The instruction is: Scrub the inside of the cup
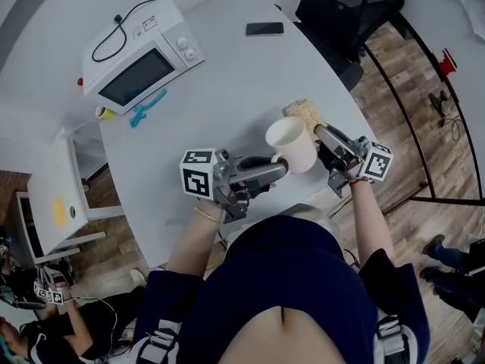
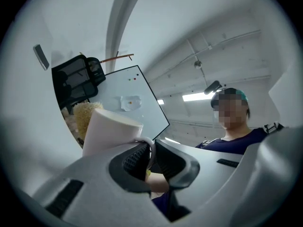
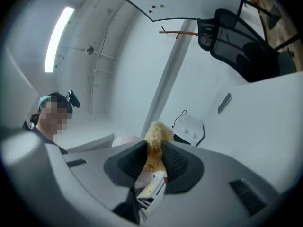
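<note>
A white cup (image 1: 292, 143) hangs above the table's near edge, tilted with its mouth facing up and left. My left gripper (image 1: 282, 168) is shut on the cup's handle (image 2: 148, 148), the cup (image 2: 110, 130) rising just past its jaws in the left gripper view. To the cup's right, my right gripper (image 1: 321, 133) is shut on a tan fibrous scrubber (image 1: 305, 113), which sticks out beyond the cup's far rim. In the right gripper view the scrubber (image 3: 155, 145) is pinched between the pads.
A white microwave (image 1: 142, 51) stands at the table's (image 1: 235, 74) far left with a teal tool (image 1: 146, 107) before it. A black phone (image 1: 264, 29) lies at the far edge. A dark office chair (image 1: 345, 6) is beyond the table.
</note>
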Action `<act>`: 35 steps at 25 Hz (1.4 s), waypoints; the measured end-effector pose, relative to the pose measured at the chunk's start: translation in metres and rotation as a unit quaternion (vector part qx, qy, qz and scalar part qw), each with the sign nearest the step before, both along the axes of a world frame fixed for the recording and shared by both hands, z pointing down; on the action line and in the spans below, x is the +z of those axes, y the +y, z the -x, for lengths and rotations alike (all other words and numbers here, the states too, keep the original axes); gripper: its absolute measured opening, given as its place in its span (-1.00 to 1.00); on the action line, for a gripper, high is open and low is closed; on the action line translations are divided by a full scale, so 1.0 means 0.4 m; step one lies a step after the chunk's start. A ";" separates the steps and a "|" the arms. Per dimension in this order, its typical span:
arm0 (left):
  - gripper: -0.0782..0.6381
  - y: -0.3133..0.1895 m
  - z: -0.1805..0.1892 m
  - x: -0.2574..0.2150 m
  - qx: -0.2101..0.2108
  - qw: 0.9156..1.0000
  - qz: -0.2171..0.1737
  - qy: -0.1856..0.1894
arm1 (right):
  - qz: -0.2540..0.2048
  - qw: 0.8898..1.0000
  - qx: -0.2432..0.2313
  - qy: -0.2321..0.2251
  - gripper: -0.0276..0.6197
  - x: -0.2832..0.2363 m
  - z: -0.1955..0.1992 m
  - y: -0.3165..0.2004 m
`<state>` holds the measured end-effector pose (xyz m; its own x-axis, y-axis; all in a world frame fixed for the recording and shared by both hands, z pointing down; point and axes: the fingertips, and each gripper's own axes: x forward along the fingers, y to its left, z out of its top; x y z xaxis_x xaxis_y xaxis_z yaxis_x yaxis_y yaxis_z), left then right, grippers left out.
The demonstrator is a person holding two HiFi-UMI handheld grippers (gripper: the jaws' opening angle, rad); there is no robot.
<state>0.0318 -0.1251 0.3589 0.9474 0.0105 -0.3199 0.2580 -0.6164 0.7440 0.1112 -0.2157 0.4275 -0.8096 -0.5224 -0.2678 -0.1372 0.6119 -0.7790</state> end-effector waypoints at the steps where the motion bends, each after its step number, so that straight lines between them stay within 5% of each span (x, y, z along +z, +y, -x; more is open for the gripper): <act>1: -0.66 0.003 -0.001 -0.012 0.008 1.000 0.000 0.011 | 0.001 1.000 -0.010 -0.016 -0.59 -0.004 0.002 0.001; 8: -0.66 0.019 0.009 -0.068 0.043 0.995 0.006 0.086 | 0.000 0.996 -0.062 -0.070 -0.59 -0.025 0.022 0.023; 16: -0.66 0.013 0.015 -0.109 0.042 0.991 0.002 0.128 | 0.014 0.991 -0.093 -0.098 -0.60 -0.018 0.081 0.051; 35: -0.66 -0.008 0.017 -0.085 -0.001 0.996 -0.014 0.093 | 0.058 0.977 -0.150 -0.138 -0.59 0.017 0.172 0.177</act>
